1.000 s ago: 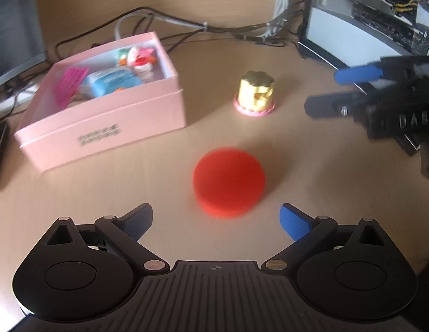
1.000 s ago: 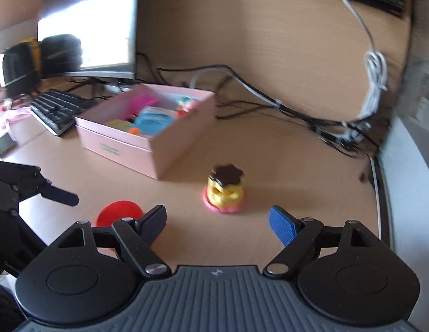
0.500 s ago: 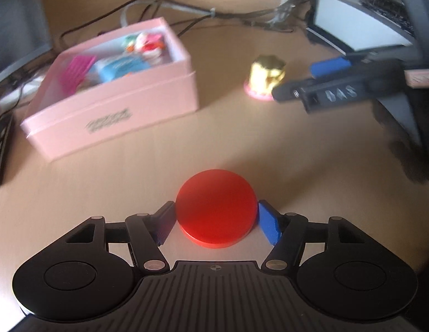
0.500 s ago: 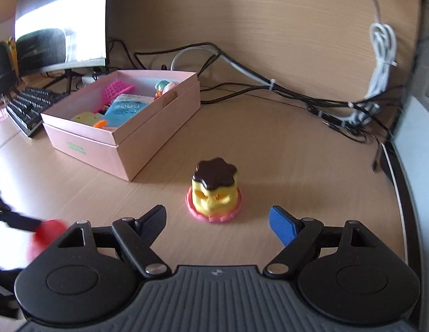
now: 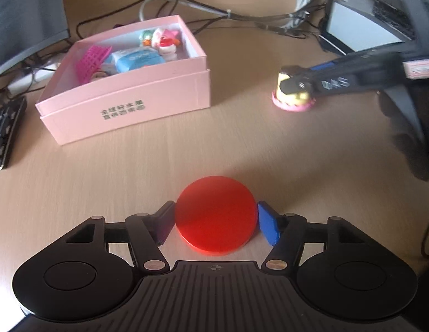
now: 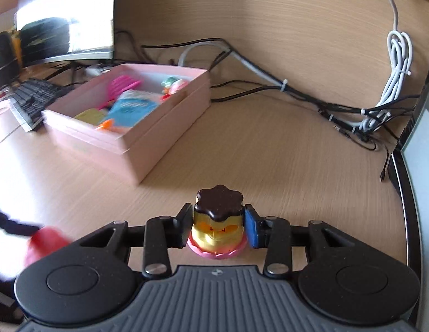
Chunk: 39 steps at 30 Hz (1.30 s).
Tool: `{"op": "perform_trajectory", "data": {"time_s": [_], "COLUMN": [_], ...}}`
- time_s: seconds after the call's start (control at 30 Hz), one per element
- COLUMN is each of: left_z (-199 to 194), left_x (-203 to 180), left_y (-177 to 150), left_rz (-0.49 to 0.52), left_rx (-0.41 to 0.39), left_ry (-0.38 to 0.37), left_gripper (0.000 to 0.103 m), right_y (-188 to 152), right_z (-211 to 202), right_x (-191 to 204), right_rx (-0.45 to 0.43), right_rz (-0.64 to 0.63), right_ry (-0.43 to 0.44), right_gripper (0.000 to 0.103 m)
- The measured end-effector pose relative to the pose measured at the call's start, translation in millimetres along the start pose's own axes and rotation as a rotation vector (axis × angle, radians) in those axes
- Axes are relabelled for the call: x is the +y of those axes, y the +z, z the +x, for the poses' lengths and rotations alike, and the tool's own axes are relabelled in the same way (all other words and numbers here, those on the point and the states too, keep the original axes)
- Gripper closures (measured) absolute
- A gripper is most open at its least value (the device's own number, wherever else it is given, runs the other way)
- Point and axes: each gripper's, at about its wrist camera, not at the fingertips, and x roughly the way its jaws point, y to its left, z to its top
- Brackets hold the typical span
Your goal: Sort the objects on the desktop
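The pink box point(image 5: 126, 102) sits at the left of the counter point(image 5: 269, 149), open and already crowded with small toys; anything dropped in carelessly could bounce off them or land on the rim.

In the middle, the left gripper point(image 5: 216, 222) is closing on the red disc point(image 5: 216, 218), which lies flat on the counter between its jaws. The pads look to be just at the rim, one on each side. The disc is thin and round, so the hold is low and narrow; I would expect it to squirt out or tip if lifted before the pads bite.

To the right, the right gripper point(image 6: 217, 225) is closing on the pudding toy point(image 6: 217, 221), pads pressing its yellow sides above the pink base. Those sides look smooth and rounded, so it may twist or slip on the way to the box.
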Motion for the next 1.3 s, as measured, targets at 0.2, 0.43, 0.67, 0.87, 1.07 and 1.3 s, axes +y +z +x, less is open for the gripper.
{"op": "perform_trajectory", "data": {"time_s": [0.2, 0.43, 0.67, 0.87, 1.07, 1.3], "left_z": [-30, -69, -74, -41, 2, -3], "left_x": [4, 43, 81, 76, 50, 34], "left_y": [6, 75, 106, 58, 5, -9], "left_rz": [0.018, -0.030, -0.102, -0.122, -0.086, -0.034], "left_rx": [-0.057, -0.272, -0.327, -0.170, -0.011, -0.034], "left_ry": [-0.022, 0.054, 0.158, 0.064, 0.041, 0.028], "left_gripper": [0.034, 0.034, 0.034, 0.034, 0.034, 0.018], "right_y": [-6, 44, 77, 39, -7, -21], "right_z": [-65, -117, -112, -88, -55, -39], "right_x": [18, 31, 25, 12, 38, 54], "right_rx": [-0.013, -0.257, -0.339, -0.180, -0.005, 0.032], "right_rz": [-0.097, -0.152, -0.112, -0.117, -0.223, -0.266], "right_ry": [0.115, 0.145, 0.090, 0.146, 0.170, 0.161], "right_gripper": [0.065, 0.068, 0.071, 0.020, 0.017, 0.016]}}
